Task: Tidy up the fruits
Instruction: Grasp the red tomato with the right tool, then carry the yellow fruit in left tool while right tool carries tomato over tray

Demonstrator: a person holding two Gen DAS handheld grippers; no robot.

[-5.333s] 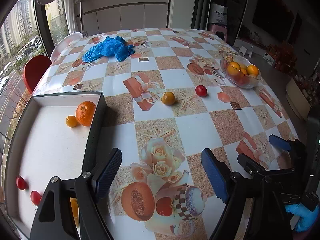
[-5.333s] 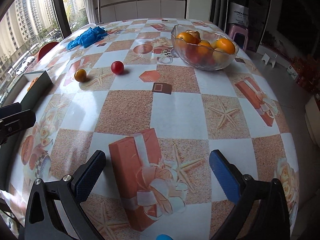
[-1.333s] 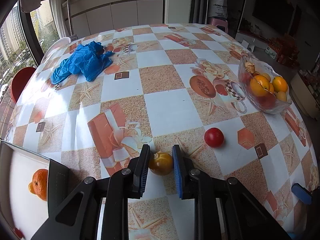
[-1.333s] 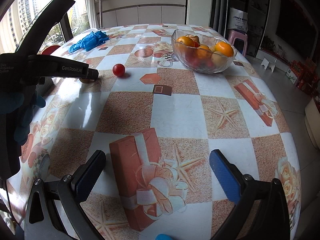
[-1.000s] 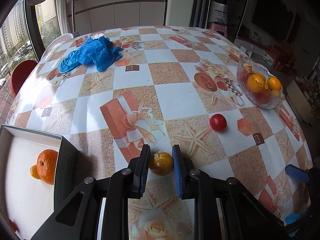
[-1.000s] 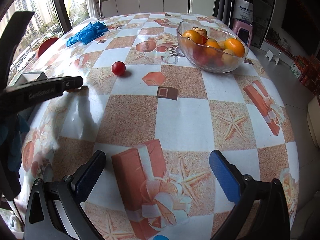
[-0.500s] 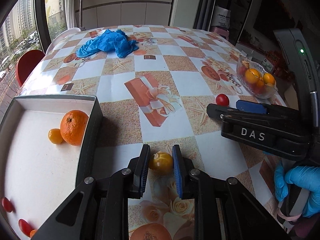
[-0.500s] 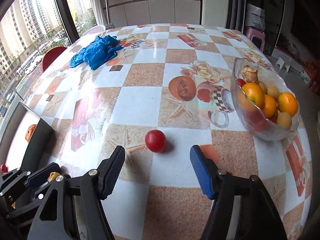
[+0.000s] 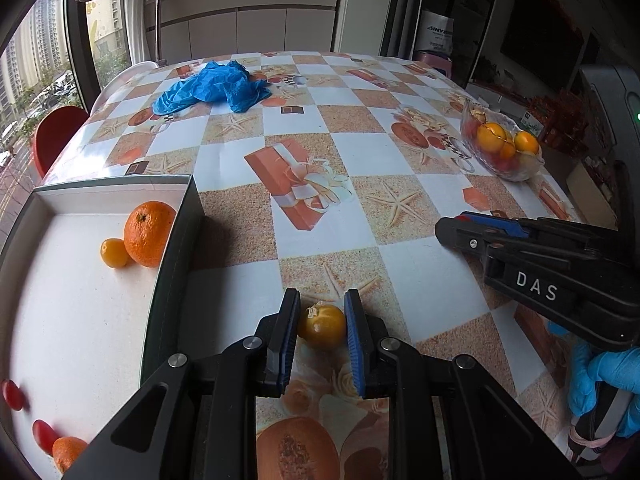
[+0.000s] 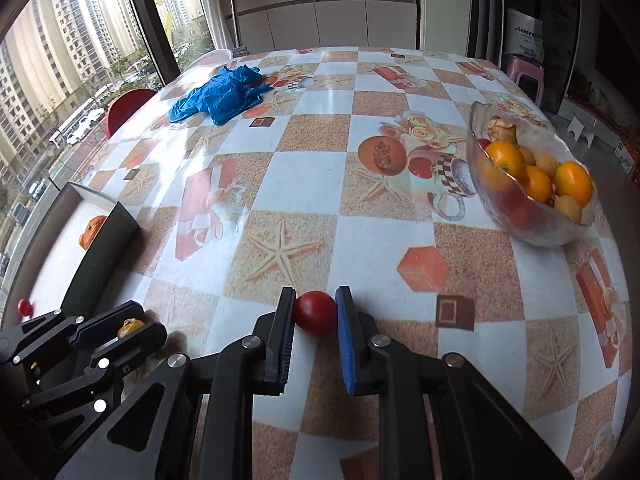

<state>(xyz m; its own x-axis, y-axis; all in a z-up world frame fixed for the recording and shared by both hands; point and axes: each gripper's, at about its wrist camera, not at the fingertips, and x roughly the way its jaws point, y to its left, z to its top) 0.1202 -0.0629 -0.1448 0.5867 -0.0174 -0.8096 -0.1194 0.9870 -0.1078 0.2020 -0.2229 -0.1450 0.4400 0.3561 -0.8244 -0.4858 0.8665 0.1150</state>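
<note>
Low in frame, the left gripper clamps a yellow tomato, and the right gripper pinches a red tomato. At lower left, the white tray is cut off, its red cherry tomatoes half hidden.

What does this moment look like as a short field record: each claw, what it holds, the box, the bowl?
left claw: shut on yellow tomato, beside the box
right claw: shut on red tomato, at table level
box: holds a large orange, a small yellow fruit, other small red and orange fruit
glass bowl: orange and yellow fruit, right side of table
blue gloves: crumpled at far side
</note>
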